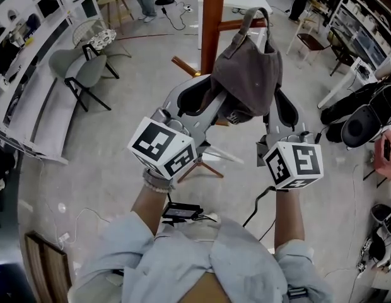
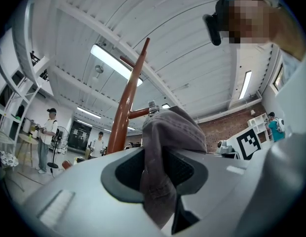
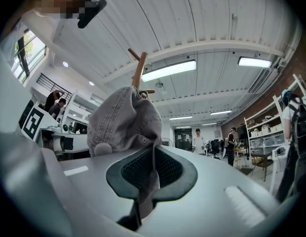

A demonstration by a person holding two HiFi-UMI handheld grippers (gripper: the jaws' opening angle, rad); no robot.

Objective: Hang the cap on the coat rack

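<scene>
- The cap point(image 1: 246, 74) hangs in the air between the two tools, close against the coat rack point(image 1: 212, 24). The left tool point(image 1: 197, 101) is clamped on a fold of the cap's fabric, and the right tool point(image 1: 279, 109) pinches the opposite edge.
- The strap loop point(image 1: 257, 19) at the cap's back sits at a side peg point(image 1: 236, 24); I cannot tell whether it is over the peg.
- To do this well, I judge: grip firmly on both sides, hold the loop stretched open, slide it along the peg toward the pole, and release only once the peg bears the weight.
- The upper pegs point(image 3: 138, 68) rise just behind the cap, so fabric could snag there.
- The rack's feet point(image 1: 205, 163) spread on the floor below the tools, and a grey chair point(image 1: 82, 71) stands well apart on the left.
</scene>
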